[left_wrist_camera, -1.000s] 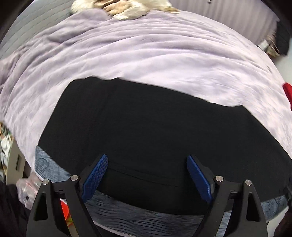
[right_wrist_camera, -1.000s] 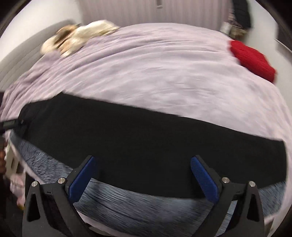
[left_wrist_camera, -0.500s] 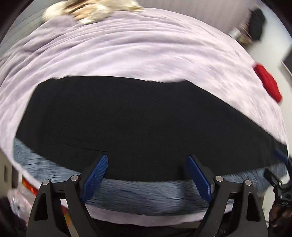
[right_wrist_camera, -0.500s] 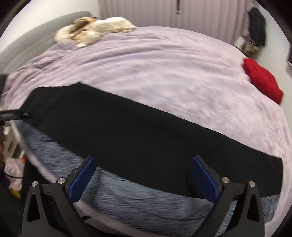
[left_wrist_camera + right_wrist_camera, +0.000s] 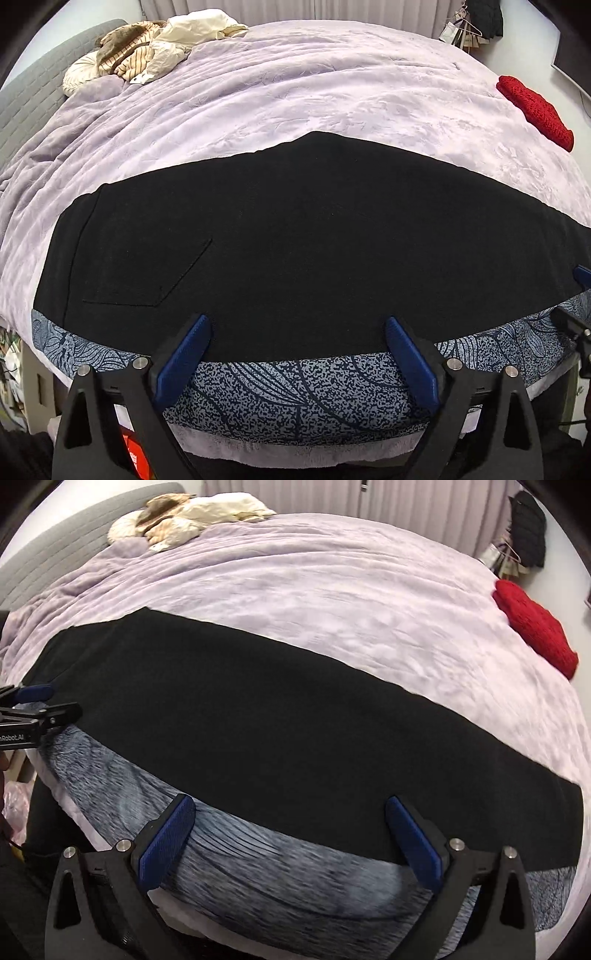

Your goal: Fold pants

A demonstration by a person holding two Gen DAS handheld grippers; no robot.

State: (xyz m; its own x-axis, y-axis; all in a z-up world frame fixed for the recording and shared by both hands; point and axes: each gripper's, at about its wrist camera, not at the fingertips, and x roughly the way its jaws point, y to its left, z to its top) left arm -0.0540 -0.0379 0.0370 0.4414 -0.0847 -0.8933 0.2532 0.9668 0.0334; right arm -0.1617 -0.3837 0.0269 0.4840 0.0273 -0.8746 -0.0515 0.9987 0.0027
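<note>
Black pants (image 5: 295,229) lie flat along the near edge of the bed, spread left to right, with a pocket seam (image 5: 177,273) near their left end. My left gripper (image 5: 297,325) hovers over their near edge. Its jaws are opening, and no cloth is pinched between the blue pads. My right gripper (image 5: 289,803) hangs open over the near edge of the pants (image 5: 258,716), towards their right end, and grips nothing. Each gripper shows at the edge of the other's view: the right gripper (image 5: 581,275) and the left gripper (image 5: 33,701).
A lilac blanket (image 5: 295,92) covers the bed, and a blue patterned sheet (image 5: 295,398) shows at its near edge. A red knitted item (image 5: 535,107) lies at the far right. Cream and striped clothes (image 5: 159,48) are piled by the grey headboard (image 5: 22,103).
My left gripper has slid to the right along the near edge of the pants and rolled, and its jaws stand a little wider. The right gripper has hardly shifted and stays open.
</note>
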